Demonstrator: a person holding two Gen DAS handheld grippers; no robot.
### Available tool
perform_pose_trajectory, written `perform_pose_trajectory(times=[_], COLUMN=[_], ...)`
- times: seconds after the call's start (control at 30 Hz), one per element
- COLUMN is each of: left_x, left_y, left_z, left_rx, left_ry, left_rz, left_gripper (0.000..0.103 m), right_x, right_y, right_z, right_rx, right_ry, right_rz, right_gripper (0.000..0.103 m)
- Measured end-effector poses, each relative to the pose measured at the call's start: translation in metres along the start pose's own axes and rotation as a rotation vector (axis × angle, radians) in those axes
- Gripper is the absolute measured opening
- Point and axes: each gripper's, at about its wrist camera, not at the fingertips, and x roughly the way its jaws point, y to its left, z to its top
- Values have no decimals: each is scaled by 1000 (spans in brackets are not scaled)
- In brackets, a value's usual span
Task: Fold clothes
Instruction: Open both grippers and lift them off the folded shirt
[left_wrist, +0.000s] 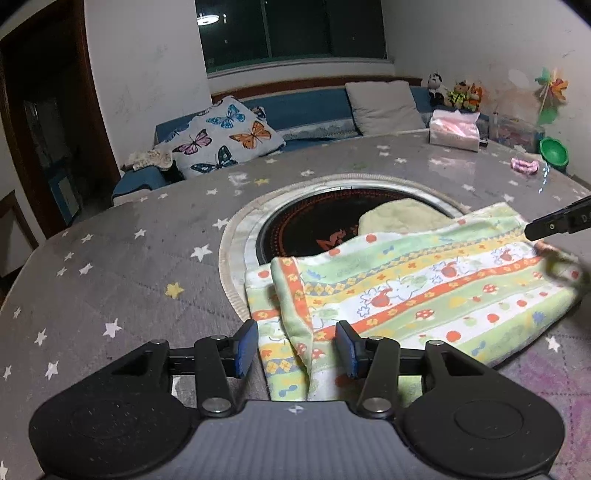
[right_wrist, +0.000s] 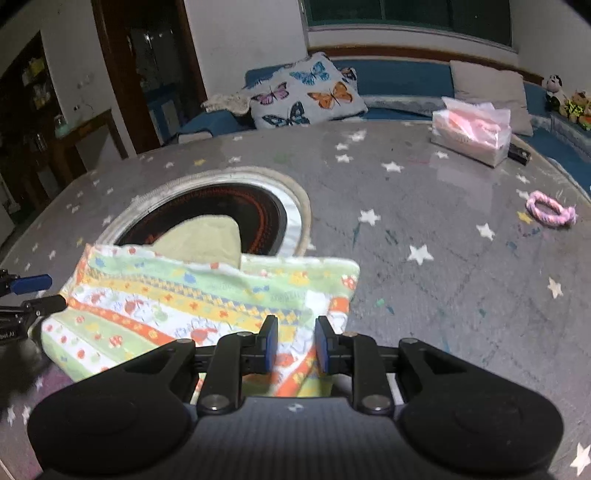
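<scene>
Now patterned cloth (left_wrist: 406, 291) between both grippers' parted jaws.

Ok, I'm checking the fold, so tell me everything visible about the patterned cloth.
The patterned cloth looks like soft terry, striped green, yellow, orange and white with mushrooms. It lies partly folded on the star-print table, its far edge over the round black hob. The left gripper and right gripper straddle its two ends, jaws open.

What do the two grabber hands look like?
The left gripper and the right gripper look the same: black arms with silver screws, round black bulges on both sides, a grey woven-looking body with a small white mark, and blue pads on the fingertips.
</scene>
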Motion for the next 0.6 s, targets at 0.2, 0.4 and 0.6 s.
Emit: perform_pose_trajectory(times=[0.2,0.4,0.6], left_x=[-1,-4,-1], left_y=[9,15,16], left_z=[-3,-11,-12], left_rx=[-37,-50,-74], left_ry=[9,24,33], left_rz=[23,33,49], left_gripper=[56,63,70], right_x=[2,4,7], right_y=[1,-10,-20], right_z=[4,-4,-3], right_rx=[1,37,80], right_ry=[5,2,0], right_rz=[-33,-60,-74], right_gripper=[33,38,44])
